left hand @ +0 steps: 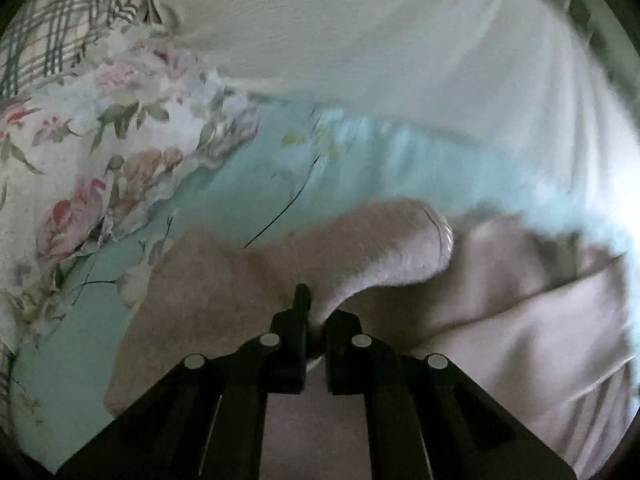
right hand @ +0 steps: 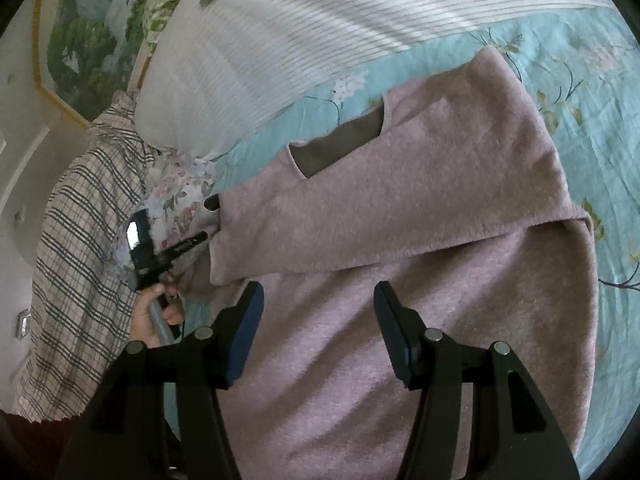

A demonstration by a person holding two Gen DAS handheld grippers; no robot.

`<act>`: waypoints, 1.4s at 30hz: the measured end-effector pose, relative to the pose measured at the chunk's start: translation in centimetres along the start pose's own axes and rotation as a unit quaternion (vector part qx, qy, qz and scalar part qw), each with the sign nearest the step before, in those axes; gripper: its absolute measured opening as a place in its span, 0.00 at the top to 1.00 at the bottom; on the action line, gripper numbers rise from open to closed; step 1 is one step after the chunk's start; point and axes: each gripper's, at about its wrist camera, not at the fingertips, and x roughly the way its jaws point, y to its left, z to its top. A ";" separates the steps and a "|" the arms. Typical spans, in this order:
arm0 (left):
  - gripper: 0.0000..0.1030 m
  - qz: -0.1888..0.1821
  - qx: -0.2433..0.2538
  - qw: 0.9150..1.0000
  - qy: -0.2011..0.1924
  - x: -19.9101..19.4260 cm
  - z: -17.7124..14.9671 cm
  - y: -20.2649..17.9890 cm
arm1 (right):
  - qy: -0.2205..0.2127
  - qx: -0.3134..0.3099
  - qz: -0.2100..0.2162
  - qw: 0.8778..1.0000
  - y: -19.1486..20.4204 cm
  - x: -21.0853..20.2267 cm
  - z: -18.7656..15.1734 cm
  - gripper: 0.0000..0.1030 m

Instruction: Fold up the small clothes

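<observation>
Left gripper (left hand: 310,320): fingers clenched on pink sweater (right hand: 400,280) sleeve edge.
Right gripper (right hand: 318,312): released, hovering above.
Risk: fuzzy sleeve slips, fold collapses.

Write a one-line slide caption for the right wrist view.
Open right tongs hover over a pink sweater on a blue floral bedsheet, while the left tongs pinch its sleeve edge.

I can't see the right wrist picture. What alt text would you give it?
An open right gripper hovers over a fuzzy pink knit sweater spread on a turquoise floral bedsheet, one sleeve folded across its body. At left, the left gripper pinches the sweater's edge, beside a white ribbed pillow and a plaid cloth.
</observation>
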 end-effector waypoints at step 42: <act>0.43 -0.031 -0.075 0.996 0.031 -7.1 -13.5 -2.5 | 0.015 0.062 -0.027 0.998 -4.3 5.4 3.5 0.45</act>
